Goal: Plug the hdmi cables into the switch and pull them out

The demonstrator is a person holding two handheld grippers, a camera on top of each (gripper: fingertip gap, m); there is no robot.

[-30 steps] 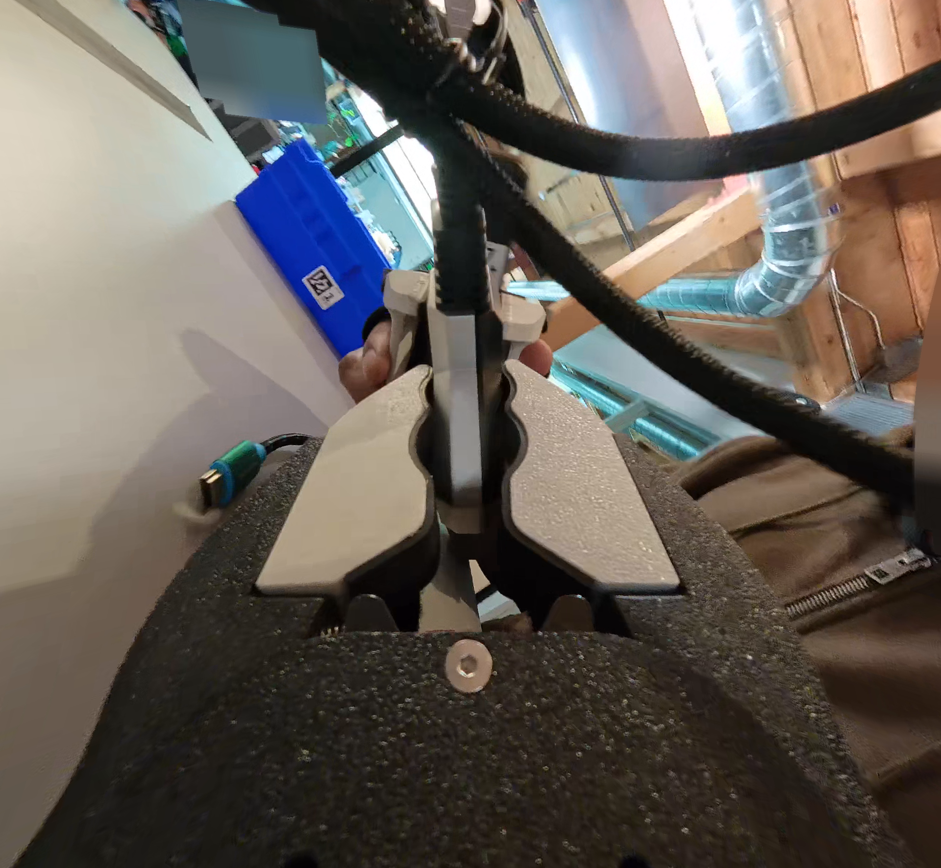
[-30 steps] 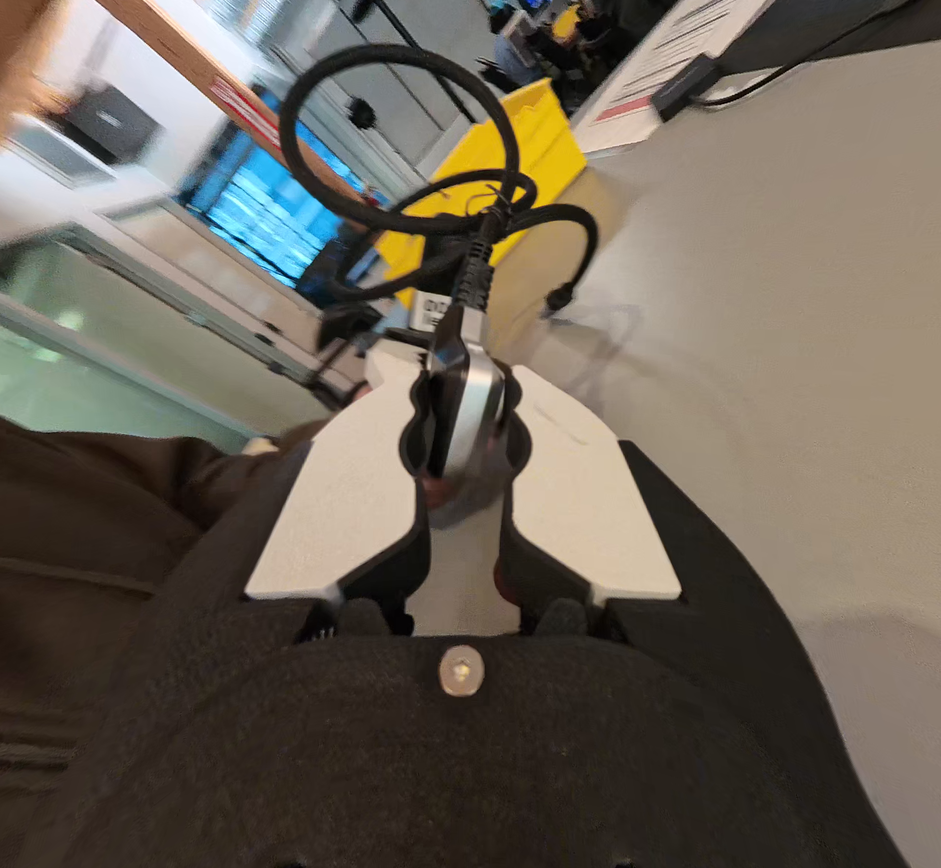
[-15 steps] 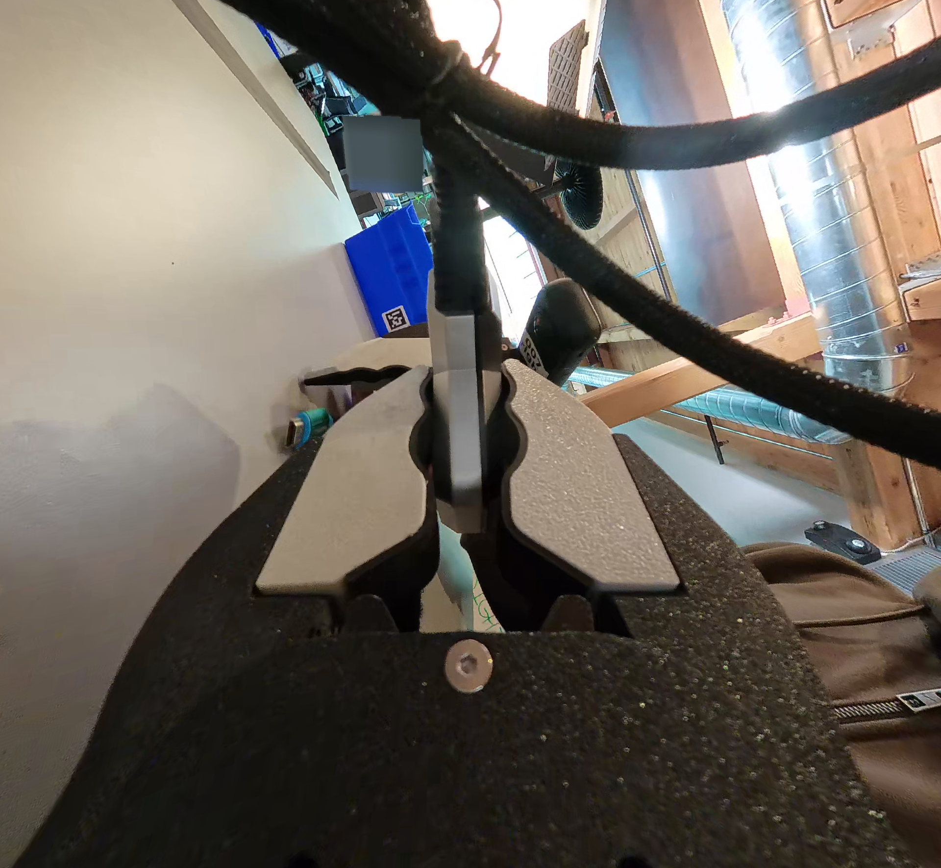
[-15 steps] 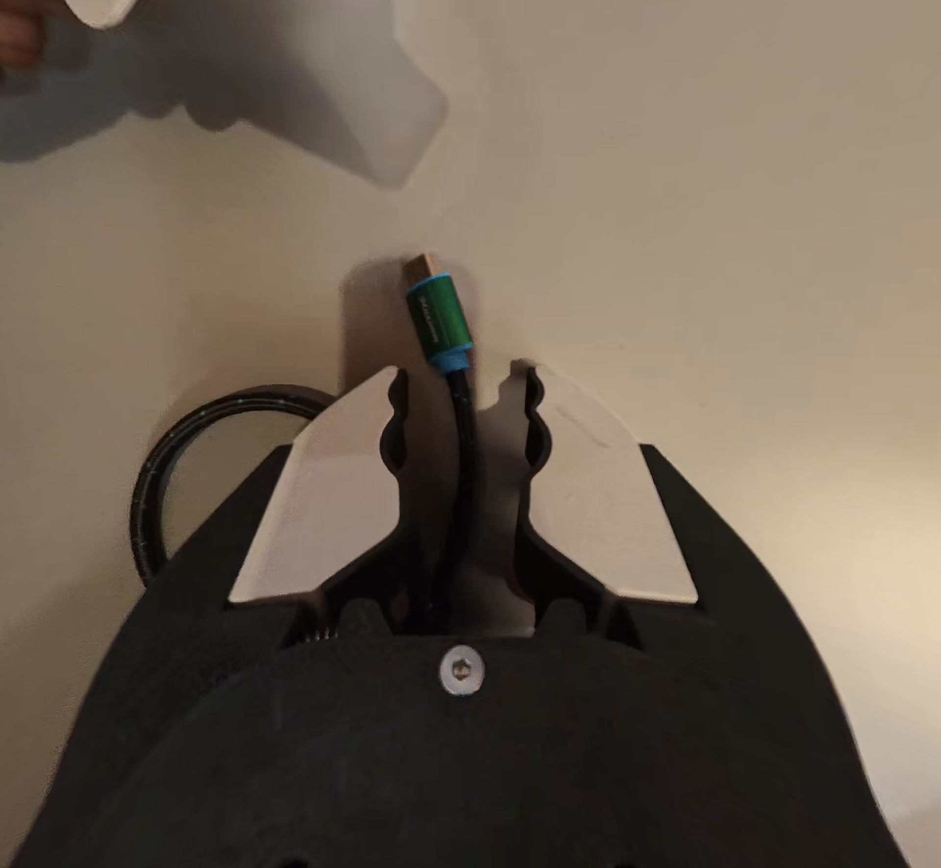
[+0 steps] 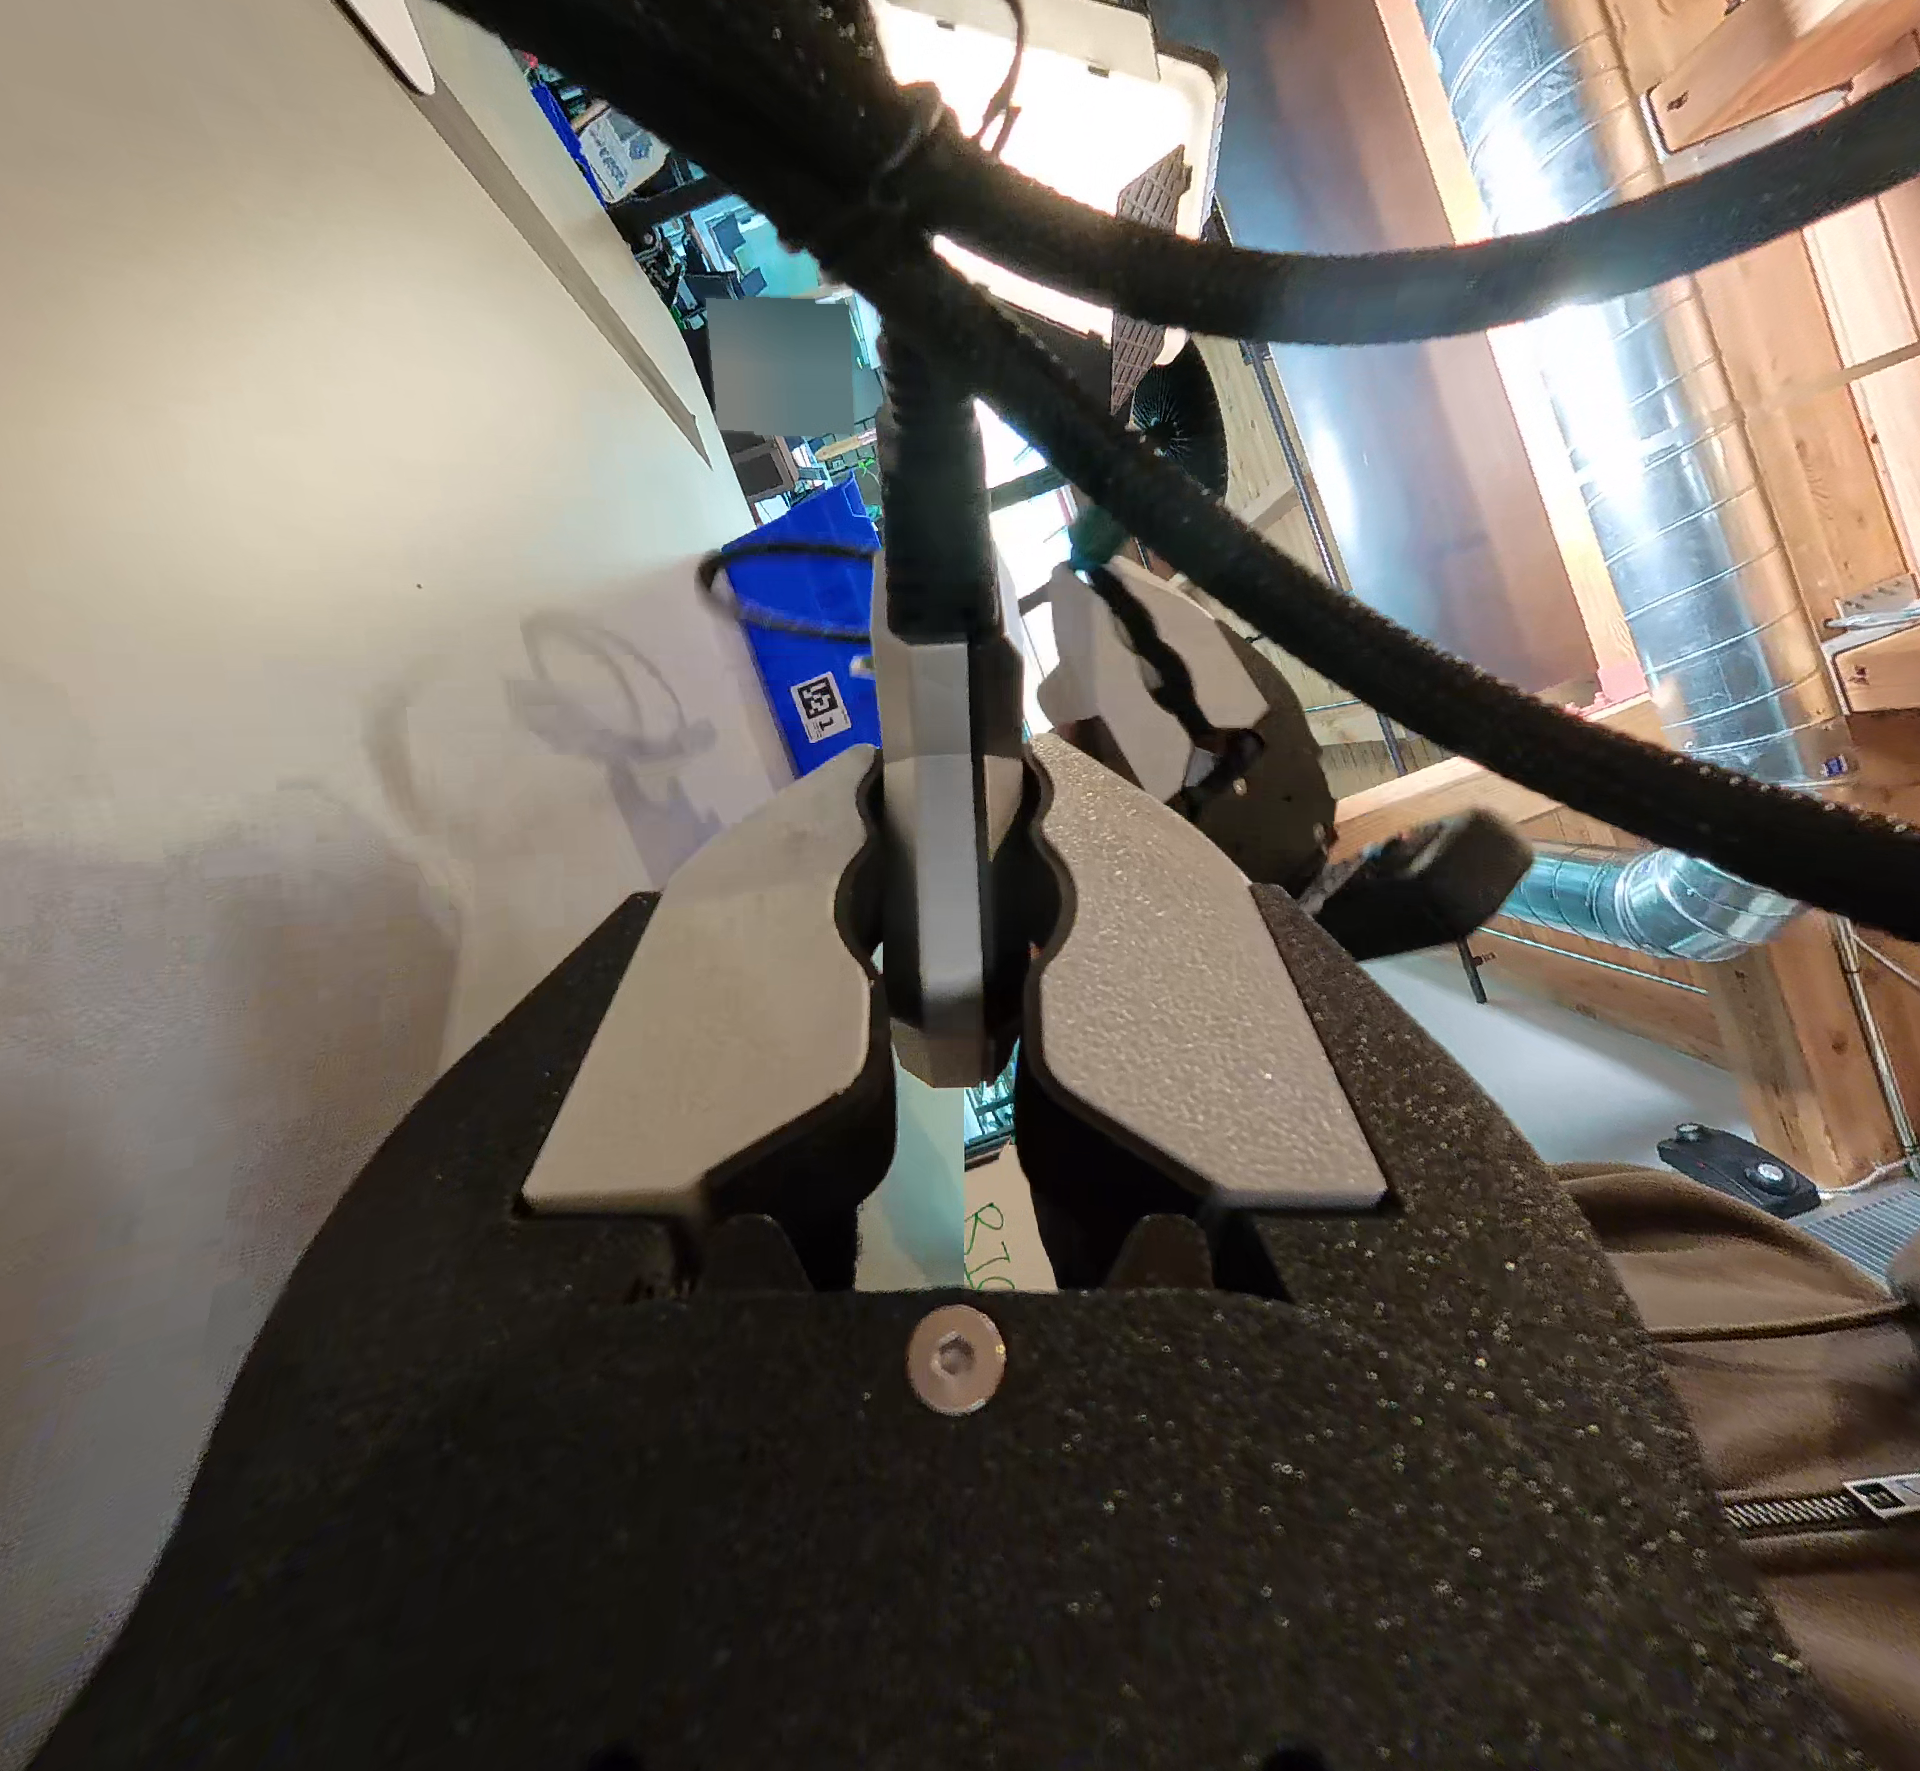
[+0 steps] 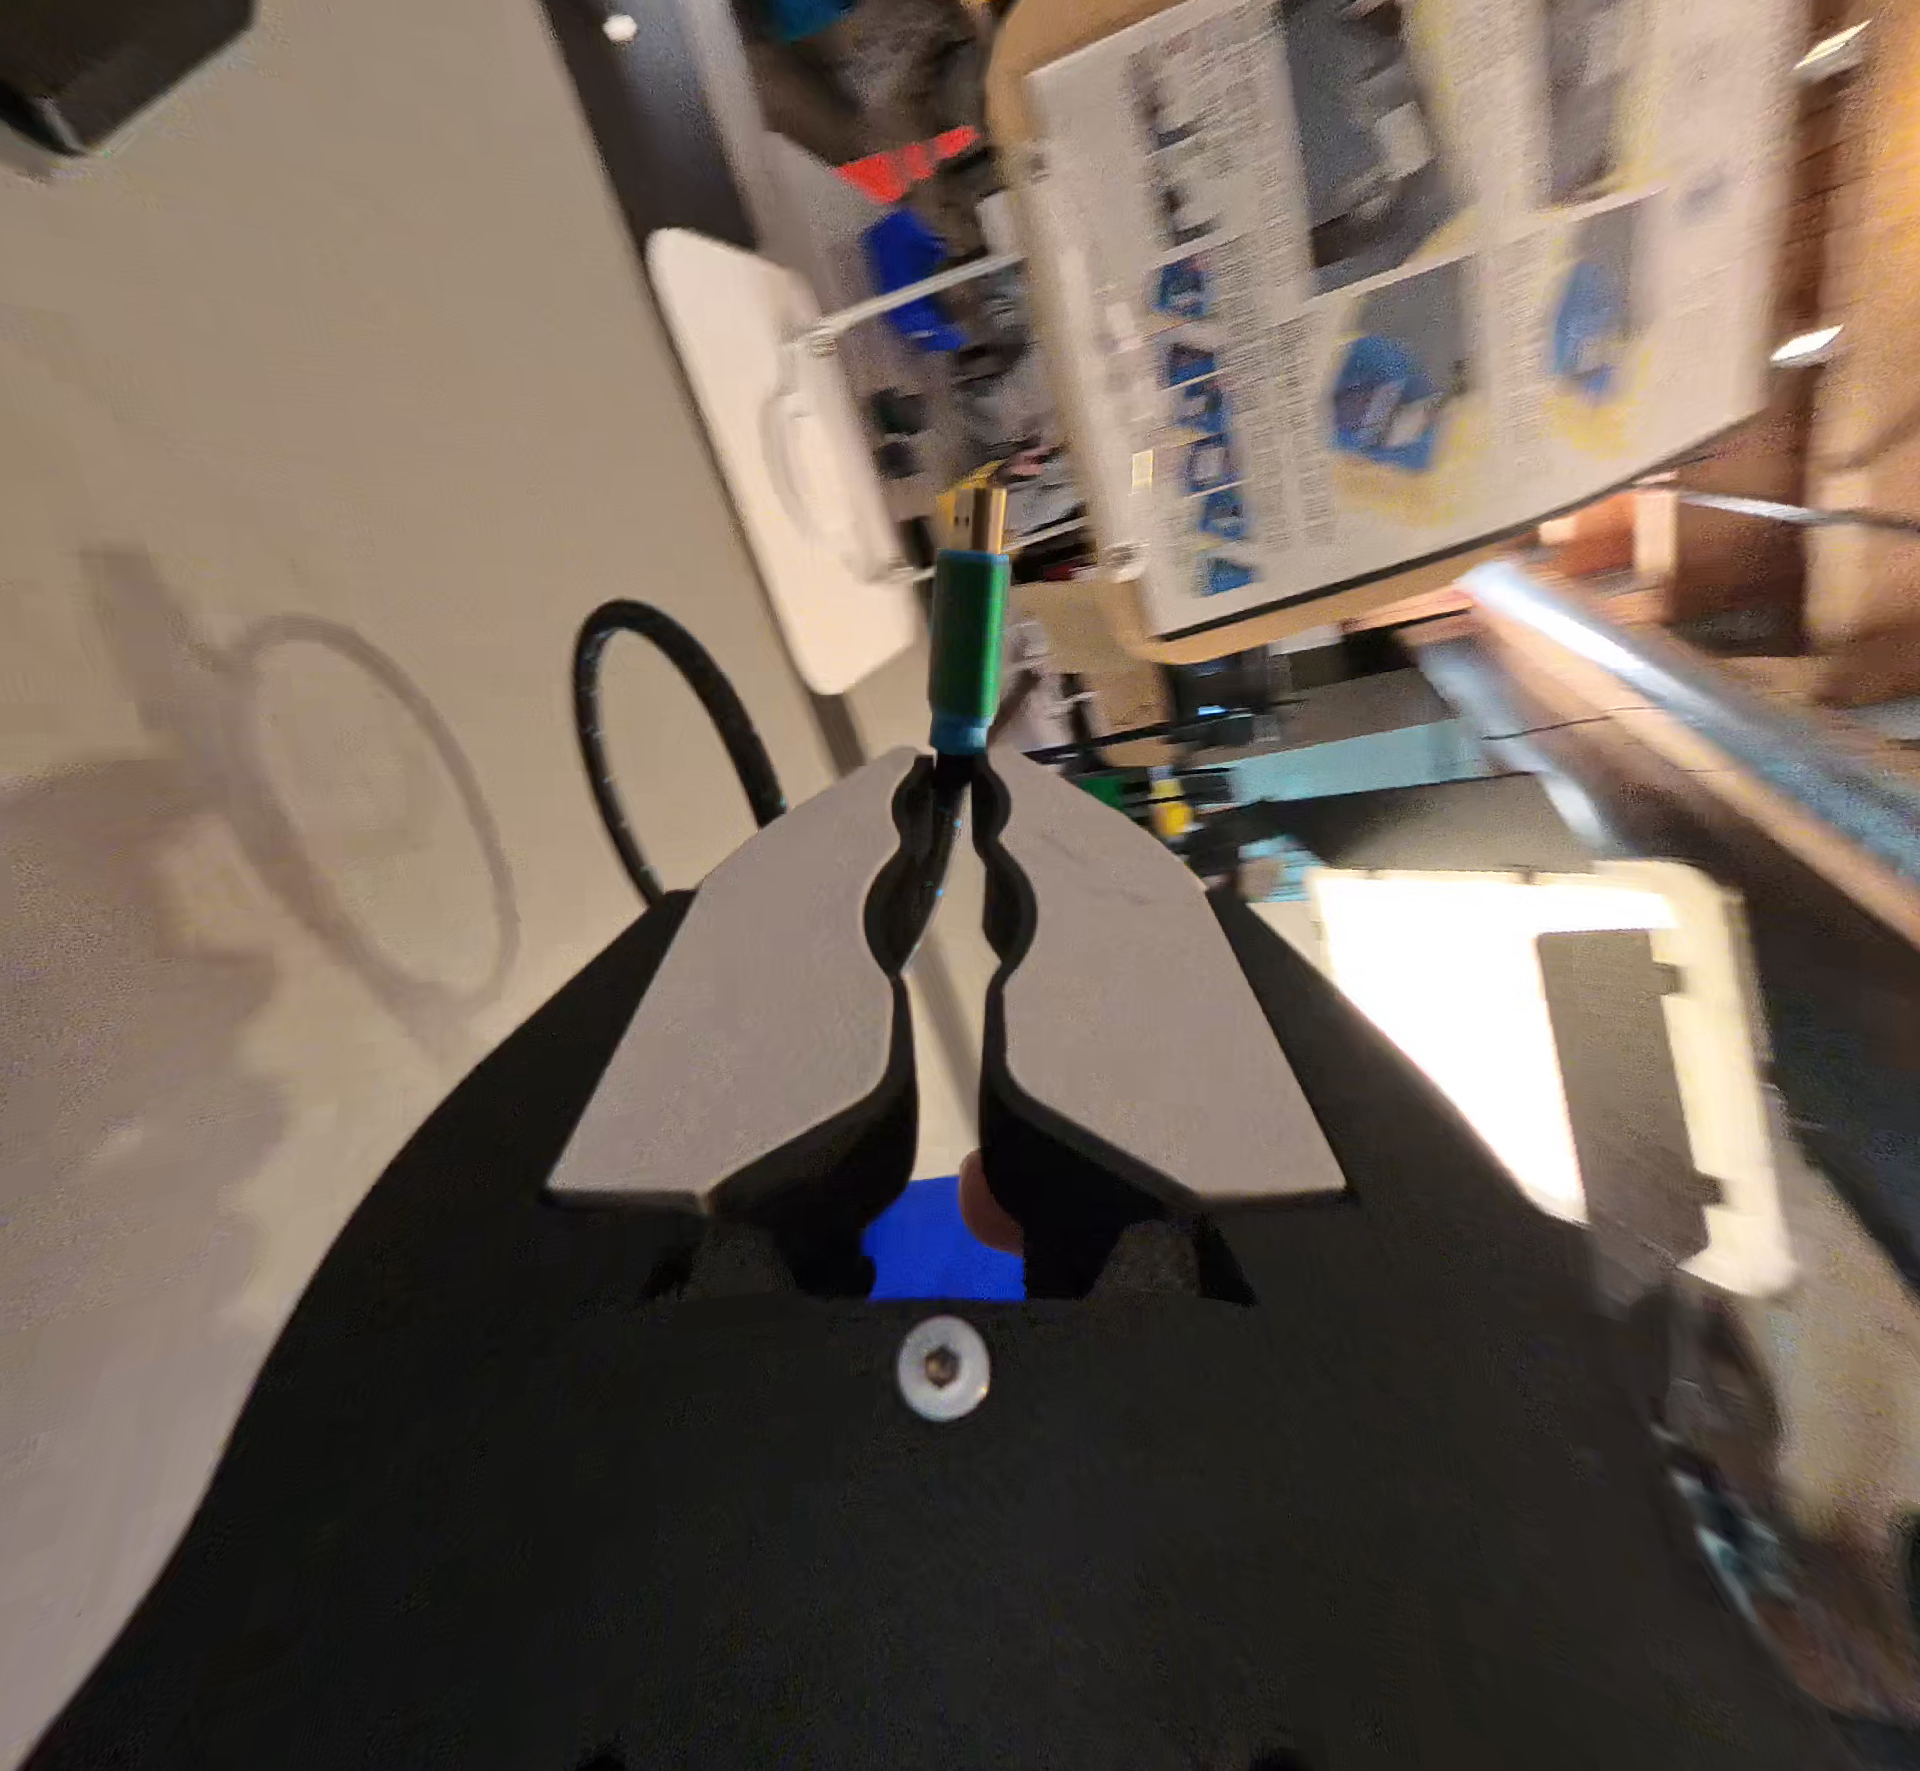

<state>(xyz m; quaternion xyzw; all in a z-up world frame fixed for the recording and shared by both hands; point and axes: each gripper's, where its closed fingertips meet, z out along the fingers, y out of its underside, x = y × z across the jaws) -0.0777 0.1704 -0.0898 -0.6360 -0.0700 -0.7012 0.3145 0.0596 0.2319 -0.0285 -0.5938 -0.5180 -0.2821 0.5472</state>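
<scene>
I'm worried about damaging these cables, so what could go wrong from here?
The right gripper pinches only the thin black cable behind the green plug, so the plug could swing or slip. The left gripper clamps a grey adapter whose thick braided cables cross overhead and might snag.

The left claw (image 5: 956, 817) clamps a flat grey metal adapter (image 5: 940, 848); beyond that adapter, the right claw (image 6: 951, 776) pinches a black braided cable (image 6: 940, 848).
</scene>
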